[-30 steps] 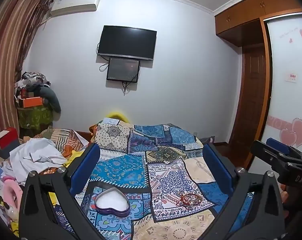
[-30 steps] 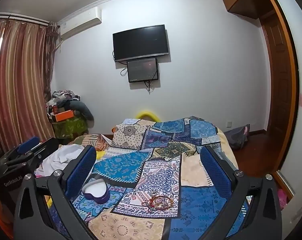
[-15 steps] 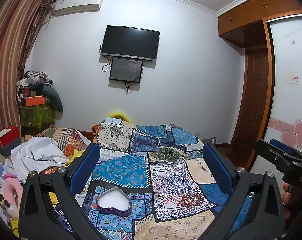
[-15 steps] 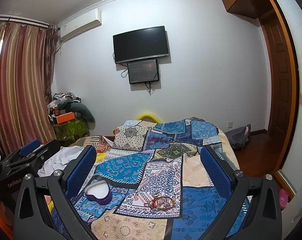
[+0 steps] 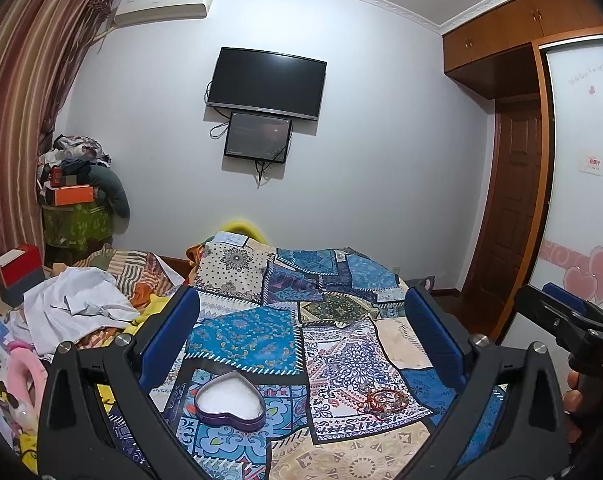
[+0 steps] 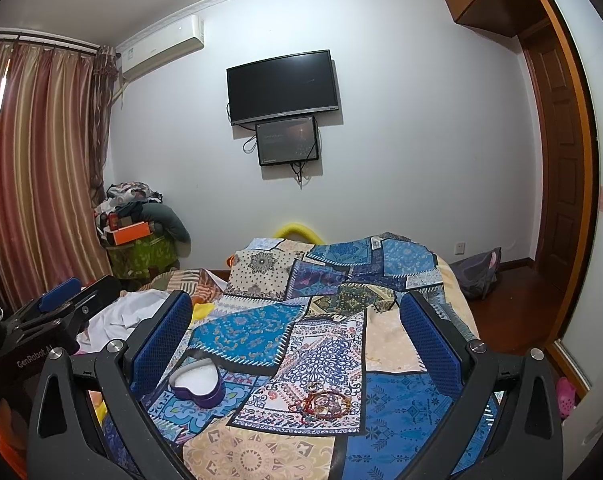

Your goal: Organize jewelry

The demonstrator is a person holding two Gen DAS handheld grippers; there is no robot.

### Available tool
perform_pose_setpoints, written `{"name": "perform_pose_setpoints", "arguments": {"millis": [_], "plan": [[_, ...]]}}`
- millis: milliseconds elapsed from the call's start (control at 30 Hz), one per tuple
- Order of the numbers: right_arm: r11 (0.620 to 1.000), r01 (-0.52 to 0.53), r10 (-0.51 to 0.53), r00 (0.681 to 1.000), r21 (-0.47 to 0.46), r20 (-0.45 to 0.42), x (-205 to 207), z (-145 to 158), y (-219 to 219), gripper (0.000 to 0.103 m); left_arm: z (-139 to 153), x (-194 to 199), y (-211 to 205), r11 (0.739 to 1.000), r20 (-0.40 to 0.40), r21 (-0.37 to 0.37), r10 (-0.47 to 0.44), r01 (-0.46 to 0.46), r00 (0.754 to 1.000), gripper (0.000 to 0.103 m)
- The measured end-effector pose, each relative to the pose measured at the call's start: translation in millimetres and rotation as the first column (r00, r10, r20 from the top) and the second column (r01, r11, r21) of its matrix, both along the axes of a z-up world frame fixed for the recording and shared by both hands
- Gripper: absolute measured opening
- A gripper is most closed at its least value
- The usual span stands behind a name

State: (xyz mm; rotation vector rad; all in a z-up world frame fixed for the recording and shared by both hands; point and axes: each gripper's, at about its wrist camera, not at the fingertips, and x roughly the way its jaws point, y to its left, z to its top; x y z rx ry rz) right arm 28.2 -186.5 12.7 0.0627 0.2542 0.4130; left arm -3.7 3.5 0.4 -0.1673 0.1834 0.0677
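dim, sharp, heavy fisheye edges

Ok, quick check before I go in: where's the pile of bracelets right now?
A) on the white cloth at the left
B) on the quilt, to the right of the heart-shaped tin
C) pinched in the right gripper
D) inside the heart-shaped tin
B: the bracelets lie loose on the quilt, right of the heart-shaped tin and apart from it; the tin holds only its white liner, and the right gripper is open and empty.
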Motion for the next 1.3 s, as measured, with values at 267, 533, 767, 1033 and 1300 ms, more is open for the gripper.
{"name": "perform_pose_setpoints", "arguments": {"millis": [267, 533, 767, 1033, 1300], "plan": [[1.0, -0.006, 0.006, 1.0, -0.007, -0.004, 0.3, -1.1, 1.5, 0.103, 0.5, 0.0, -0.3, 1.0, -0.001, 0.0, 0.001, -0.001, 1.0, 0.103], [1.0, -0.006, 0.006, 1.0, -0.006, -0.005, -0.1, -0.5, 1.8, 0.103, 1.4, 0.3, -0.2, 1.0, -0.003, 0.001, 0.001, -0.001, 1.0, 0.103], [1.0, -0.007, 0.007, 1.0, -0.003, -0.008, 0.1, 0.0, 2.2, 0.103, 1.5, -1.2, -1.3, 1.0, -0.003, 0.006, -0.004, 0.004, 1.0, 0.103], [1.0, -0.006, 0.006, 1.0, -0.003, -0.009, 0.7, -1.4, 1.6, 0.103, 1.6, -0.3, -4.2, 1.0, -0.006, 0.017, -0.009, 0.009, 1.0, 0.103], [1.0, -0.008, 0.008, 1.0, -0.007, -0.021, 5.6, -5.1, 0.6, 0.103, 0.4, 2.9, -2.7, 1.0, -0.012, 0.015, -0.01, 0.01, 1.0, 0.103]]}}
